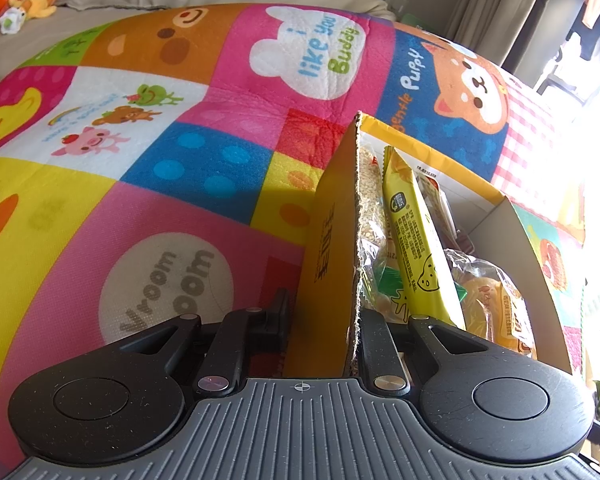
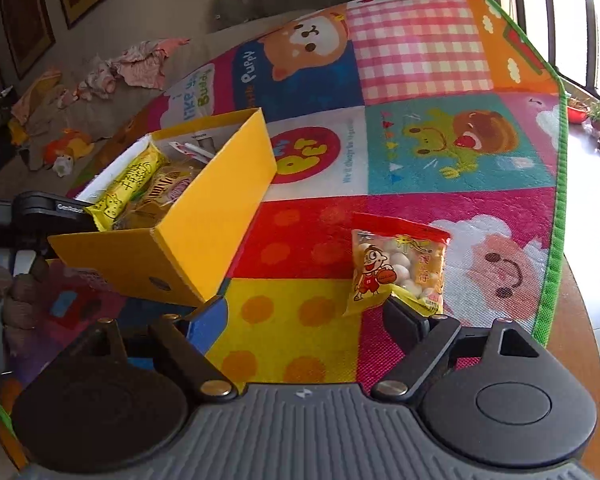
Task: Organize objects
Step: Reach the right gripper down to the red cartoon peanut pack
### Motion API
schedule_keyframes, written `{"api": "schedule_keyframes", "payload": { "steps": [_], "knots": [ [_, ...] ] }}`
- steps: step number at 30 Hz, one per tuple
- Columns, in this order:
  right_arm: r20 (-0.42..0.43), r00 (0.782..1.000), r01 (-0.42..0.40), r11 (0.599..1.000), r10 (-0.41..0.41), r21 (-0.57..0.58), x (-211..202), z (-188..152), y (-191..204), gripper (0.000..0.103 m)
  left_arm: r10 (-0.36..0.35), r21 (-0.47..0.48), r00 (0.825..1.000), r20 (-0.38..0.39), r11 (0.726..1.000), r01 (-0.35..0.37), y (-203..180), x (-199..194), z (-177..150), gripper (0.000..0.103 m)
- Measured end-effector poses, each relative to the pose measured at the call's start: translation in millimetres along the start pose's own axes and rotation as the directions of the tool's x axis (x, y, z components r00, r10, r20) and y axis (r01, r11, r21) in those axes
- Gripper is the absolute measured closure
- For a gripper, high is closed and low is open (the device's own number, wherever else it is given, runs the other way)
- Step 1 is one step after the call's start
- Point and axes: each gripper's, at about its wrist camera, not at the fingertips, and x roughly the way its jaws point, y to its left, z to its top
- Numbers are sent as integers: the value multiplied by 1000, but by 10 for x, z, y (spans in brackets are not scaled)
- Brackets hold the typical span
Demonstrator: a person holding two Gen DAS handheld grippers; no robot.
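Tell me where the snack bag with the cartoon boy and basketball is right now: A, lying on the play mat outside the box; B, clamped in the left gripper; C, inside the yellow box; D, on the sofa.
A: the snack bag lies flat on the play mat, apart from the yellow box.

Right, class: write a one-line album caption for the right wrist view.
Open right gripper faces a snack packet on the play mat, beside a filled yellow box.
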Motion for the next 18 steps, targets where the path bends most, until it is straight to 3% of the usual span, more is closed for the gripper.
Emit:
{"api": "schedule_keyframes", "payload": {
  "steps": [5,13,18],
  "knots": [
    [66,994,98,991,-92,-90,-94,43,43,14,0,-2,1000,2,1000,0,-1,0,0,84],
    [10,988,155,982,-157,108,77,143,-403,12,2,1,1000,1,1000,-2,-6,0,-4,85],
    [-12,984,179,977,-179,113,288,207,-400,12,3,3,1000,2,1000,-3,-10,-4,-6,85]
  ]
}}
